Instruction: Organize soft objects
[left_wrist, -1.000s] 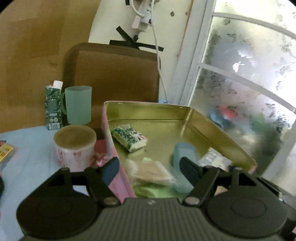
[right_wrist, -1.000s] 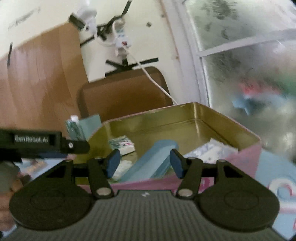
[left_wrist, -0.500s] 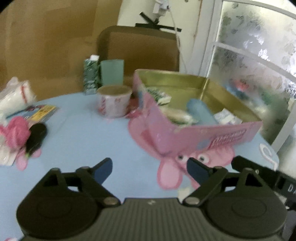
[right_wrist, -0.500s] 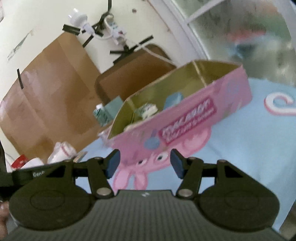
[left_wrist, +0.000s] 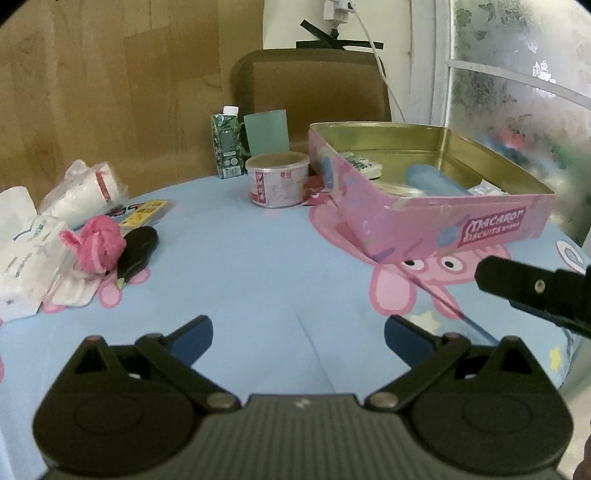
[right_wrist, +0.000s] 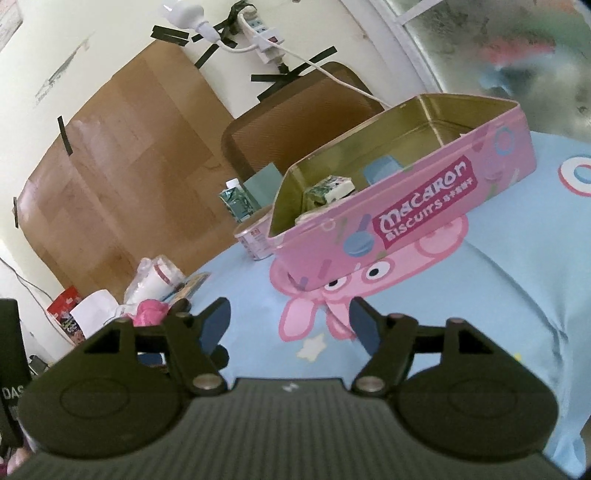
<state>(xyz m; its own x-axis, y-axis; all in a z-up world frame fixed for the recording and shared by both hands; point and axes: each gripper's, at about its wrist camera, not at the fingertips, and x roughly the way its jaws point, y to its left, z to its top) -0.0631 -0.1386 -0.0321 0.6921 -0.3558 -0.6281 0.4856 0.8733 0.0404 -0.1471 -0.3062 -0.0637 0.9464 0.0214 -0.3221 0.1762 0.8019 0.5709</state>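
1. The table (left_wrist: 258, 266) wears a light blue cloth printed with a pink cartoon pig; behind it stand a brown chair (left_wrist: 314, 85), a wood-grain wall panel and a frosted window (left_wrist: 517, 74) on the right.
2. The left gripper (left_wrist: 297, 334) hangs over bare cloth at the near edge, tipped downward. Its jaws have just been opening and now stand spread wide with nothing between them.
3. The right gripper (right_wrist: 290, 323) is rolled to one side and aimed closer to level. Its jaws have just been opening too, and are empty.
4. A pink tin (left_wrist: 461, 229) sits right of centre, lid off, holding a blue roll (left_wrist: 430, 179), a green-patterned packet (left_wrist: 360, 164) and other small soft items.
5. At the left edge lie white tissue packs (left_wrist: 22, 258) and bagged paper cups (left_wrist: 85, 192).
6. Beside them, a pink plush (left_wrist: 98, 247) touches a black case (left_wrist: 138, 245).
7. Behind the tin stand a tub (left_wrist: 277, 179), a green cup (left_wrist: 266, 127) and a carton (left_wrist: 227, 142).
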